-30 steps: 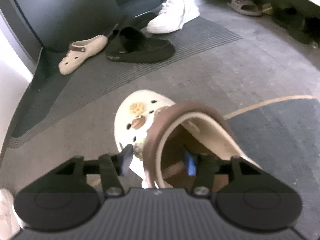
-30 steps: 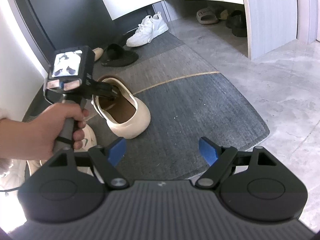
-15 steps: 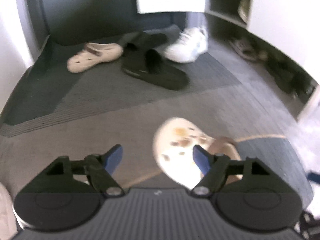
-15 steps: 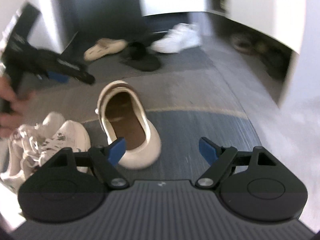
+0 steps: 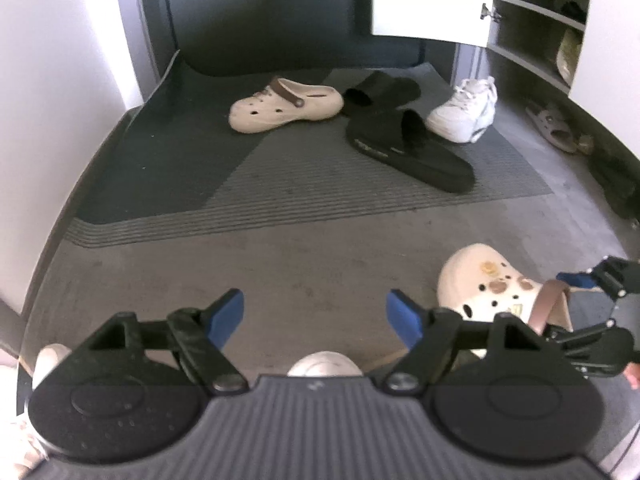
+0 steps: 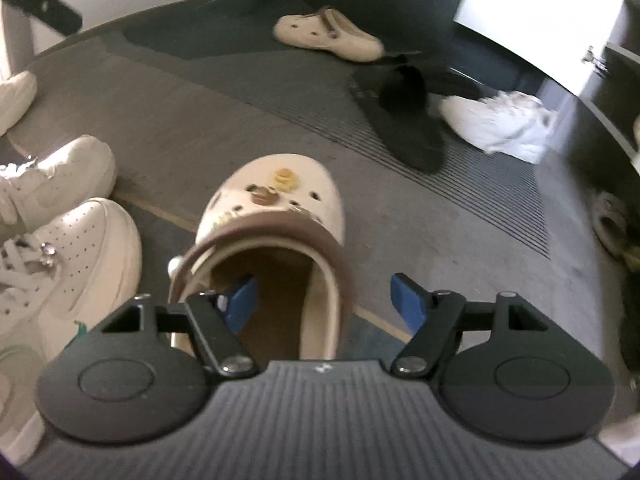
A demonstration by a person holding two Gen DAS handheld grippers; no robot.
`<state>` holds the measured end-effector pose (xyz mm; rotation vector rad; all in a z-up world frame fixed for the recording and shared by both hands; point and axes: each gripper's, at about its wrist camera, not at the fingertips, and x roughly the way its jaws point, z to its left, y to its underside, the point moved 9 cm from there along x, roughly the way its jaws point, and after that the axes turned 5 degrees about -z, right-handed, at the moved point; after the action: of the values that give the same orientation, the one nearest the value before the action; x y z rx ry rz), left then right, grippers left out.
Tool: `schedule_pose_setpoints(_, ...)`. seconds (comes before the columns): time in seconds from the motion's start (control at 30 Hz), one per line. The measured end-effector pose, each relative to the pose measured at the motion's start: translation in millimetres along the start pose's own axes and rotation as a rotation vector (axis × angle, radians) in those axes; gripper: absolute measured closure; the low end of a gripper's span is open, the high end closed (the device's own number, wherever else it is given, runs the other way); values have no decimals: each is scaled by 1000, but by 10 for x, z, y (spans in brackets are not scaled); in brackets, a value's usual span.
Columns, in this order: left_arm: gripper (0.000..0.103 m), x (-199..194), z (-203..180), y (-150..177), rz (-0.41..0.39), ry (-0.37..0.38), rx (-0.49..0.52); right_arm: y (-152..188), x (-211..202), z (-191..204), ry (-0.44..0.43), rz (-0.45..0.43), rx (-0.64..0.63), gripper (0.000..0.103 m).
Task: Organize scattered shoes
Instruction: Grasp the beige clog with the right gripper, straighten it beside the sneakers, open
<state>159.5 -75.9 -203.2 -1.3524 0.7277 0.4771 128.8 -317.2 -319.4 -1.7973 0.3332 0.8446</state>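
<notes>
Shoes lie scattered across a grey entry floor and doormat. Directly ahead of the right gripper (image 6: 320,296) sits a cream clog (image 6: 276,216) with small charms on its toe and a brown heel strap. The gripper's jaws are spread wide and straddle the clog's right wall: the left fingertip dips inside the opening, the right one hangs outside, and neither presses the rim. The left gripper (image 5: 316,316) is also spread wide and holds nothing, with only bare floor between its tips.

Judging by this, the step in hand is taking hold of the charmed clog. The next move calls for closing the jaws on that side wall before any lift. Its likely mate, a second cream clog (image 5: 286,105), lies far ahead on the doormat (image 5: 168,184), beside two black slippers (image 5: 408,148) and a white sneaker (image 5: 464,114).

Only the right view shows a pair of white sneakers (image 6: 72,248) just left of the clog, and the fingertip inside it. Only the left view shows the open shoe cabinet (image 5: 532,24) ahead to the right, with its shelves, and the right gripper's tips seen from the side at the clog's heel.
</notes>
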Motion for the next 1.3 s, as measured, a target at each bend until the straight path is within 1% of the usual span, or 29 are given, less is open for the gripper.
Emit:
schedule_pose_setpoints(0.03, 23, 13, 28, 9, 8, -5, -10, -9, 50, 10, 0, -2, 15, 39)
schedule_pose_setpoints(0.1, 23, 35, 49, 40, 30, -5, -27, -26, 110, -8, 5, -11, 49, 42)
schedule_pose_setpoints(0.13, 23, 36, 43, 51, 37, -3, -30, -30, 109, -20, 7, -27, 74, 61)
schedule_pose_setpoints(0.17, 23, 29, 28, 75, 46, 2, -34, -24, 96, -55, 37, -37, 107, 69)
schedule_pose_setpoints(0.2, 23, 20, 12, 98, 53, 6, -38, -25, 90, -86, 59, -43, 128, 82)
schedule_pose_setpoints(0.23, 23, 10, -3, 119, 58, 8, -41, -17, 66, -140, 64, -49, 179, 81)
schedule_pose_setpoints(0.3, 23, -1, -48, 142, 62, 18, -44, 25, 31, -188, 70, -51, 240, 82)
schedule_pose_setpoints(0.37, 23, -24, -112, 166, 58, 35, -38, 81, -65, -232, 102, -48, 296, 82)
schedule_pose_setpoints(0.43, 23, -39, -160, 180, 56, 50, -34, 110, -191, -221, 98, -55, 314, 82)
schedule_pose_setpoints(0.5, 23, -53, -204, 192, 55, 65, -31, 146, -280, -199, 104, -47, 305, 82)
schedule_pose_setpoints(0.6, 23, -60, -246, 204, 56, 81, -34, 249, -502, -137, 85, -41, 324, 83)
schedule_pose_setpoints(0.8, 23, -20, -273, 228, 62, 101, -35, 570, -874, 110, 88, 31, 378, 83)
schedule_pose_setpoints(0.87, 23, -6, -282, 236, 64, 107, -35, 694, -976, 224, 93, 42, 403, 83)
schedule_pose_setpoints(0.93, 23, 12, -277, 236, 66, 112, -36, 772, -1027, 287, 94, 43, 430, 83)
schedule_pose_setpoints(1.0, 23, 37, -247, 221, 68, 113, -38, 823, -1038, 342, 104, 46, 429, 82)
schedule_pose_setpoints(1.17, 23, 68, -130, 104, 28, 114, -35, 859, -1050, 379, 121, 47, 466, 80)
schedule_pose_setpoints(1.27, 23, 80, 1, 25, 6, 112, -33, 849, -1086, 401, 132, 92, 474, 68)
schedule_pose_setpoints(1.3, 23, 85, 42, -7, 0, 111, -30, 840, -1112, 412, 132, 108, 479, 58)
